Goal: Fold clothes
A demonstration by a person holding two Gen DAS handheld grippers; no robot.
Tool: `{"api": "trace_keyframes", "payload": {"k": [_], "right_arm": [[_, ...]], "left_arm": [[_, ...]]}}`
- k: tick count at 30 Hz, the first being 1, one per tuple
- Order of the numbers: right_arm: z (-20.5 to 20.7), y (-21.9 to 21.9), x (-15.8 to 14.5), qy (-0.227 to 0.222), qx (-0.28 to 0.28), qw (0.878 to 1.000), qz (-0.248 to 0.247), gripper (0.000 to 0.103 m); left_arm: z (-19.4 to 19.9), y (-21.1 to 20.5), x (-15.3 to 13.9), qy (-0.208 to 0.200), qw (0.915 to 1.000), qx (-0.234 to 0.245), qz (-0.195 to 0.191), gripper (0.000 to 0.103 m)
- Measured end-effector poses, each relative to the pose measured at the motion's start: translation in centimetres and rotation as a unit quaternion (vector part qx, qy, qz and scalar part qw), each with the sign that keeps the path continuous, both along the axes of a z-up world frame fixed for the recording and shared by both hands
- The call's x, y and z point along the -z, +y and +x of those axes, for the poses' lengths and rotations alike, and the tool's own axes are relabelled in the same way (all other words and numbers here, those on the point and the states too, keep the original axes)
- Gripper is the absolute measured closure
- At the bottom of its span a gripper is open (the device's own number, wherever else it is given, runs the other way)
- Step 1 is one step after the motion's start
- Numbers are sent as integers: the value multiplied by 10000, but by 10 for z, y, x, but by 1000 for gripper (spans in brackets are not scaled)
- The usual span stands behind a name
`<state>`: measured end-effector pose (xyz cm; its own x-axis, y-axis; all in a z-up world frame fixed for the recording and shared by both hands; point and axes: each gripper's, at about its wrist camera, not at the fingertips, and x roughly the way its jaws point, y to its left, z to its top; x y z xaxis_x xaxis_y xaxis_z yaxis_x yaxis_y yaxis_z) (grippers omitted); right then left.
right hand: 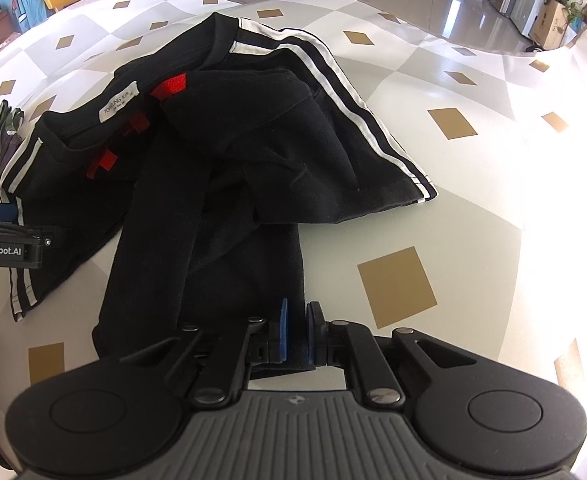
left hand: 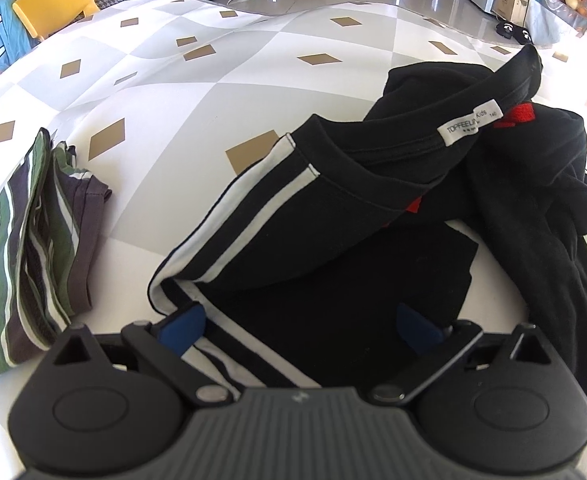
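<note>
A black kids' T-shirt [left hand: 333, 216] with white sleeve stripes, red patches and a white neck label [left hand: 471, 122] lies crumpled on the table. In the left wrist view my left gripper [left hand: 301, 326] stands open, its blue pads [left hand: 185, 326] wide apart just over the striped sleeve and dark fabric; nothing is pinched. In the right wrist view the same T-shirt [right hand: 229, 184] spreads ahead, and my right gripper [right hand: 296, 336] is shut on its near hem, with black cloth between the blue pads [right hand: 282, 336]. The left gripper's body [right hand: 1, 248] shows at that view's left edge.
A folded green, white and grey striped garment [left hand: 33, 240] lies to the left of the black shirt. The tablecloth [right hand: 473, 208] has grey and white diamonds with tan squares. A yellow chair [left hand: 55, 2] stands beyond the far edge, with tiled floor, plants and boxes behind.
</note>
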<state>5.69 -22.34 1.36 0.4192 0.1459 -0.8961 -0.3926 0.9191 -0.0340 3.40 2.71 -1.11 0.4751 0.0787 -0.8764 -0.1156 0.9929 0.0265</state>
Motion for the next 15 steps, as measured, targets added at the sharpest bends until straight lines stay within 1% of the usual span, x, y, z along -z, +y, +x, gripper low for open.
{"api": "trace_keyframes", "payload": {"k": [5, 7, 8, 9, 12, 13, 15], "right_arm": [[-8, -4, 0, 58, -59, 9999, -87, 94], [-10, -7, -1, 74, 2, 9999, -103, 94], [-11, -9, -2, 97, 78, 9999, -67, 90], [-11, -11, -4, 128, 178, 9998, -6, 83], [-13, -18, -15, 58, 295, 9990, 323, 72], [-14, -19, -20, 8, 296, 9986, 442, 71], [-20, -18, -28, -99, 236, 9974, 674, 66]], "left_arm": [[-12, 1, 1, -49, 10000, 57, 20, 0], [-15, 1, 1, -51, 10000, 80, 17, 0], [-17, 2, 1, -51, 9999, 91, 15, 0], [-18, 2, 1, -44, 9999, 97, 9, 0], [-23, 2, -1, -78, 9999, 82, 20, 2], [-25, 1, -2, -124, 9999, 86, 45, 5], [-28, -2, -5, -241, 9996, 108, 46, 5]]}}
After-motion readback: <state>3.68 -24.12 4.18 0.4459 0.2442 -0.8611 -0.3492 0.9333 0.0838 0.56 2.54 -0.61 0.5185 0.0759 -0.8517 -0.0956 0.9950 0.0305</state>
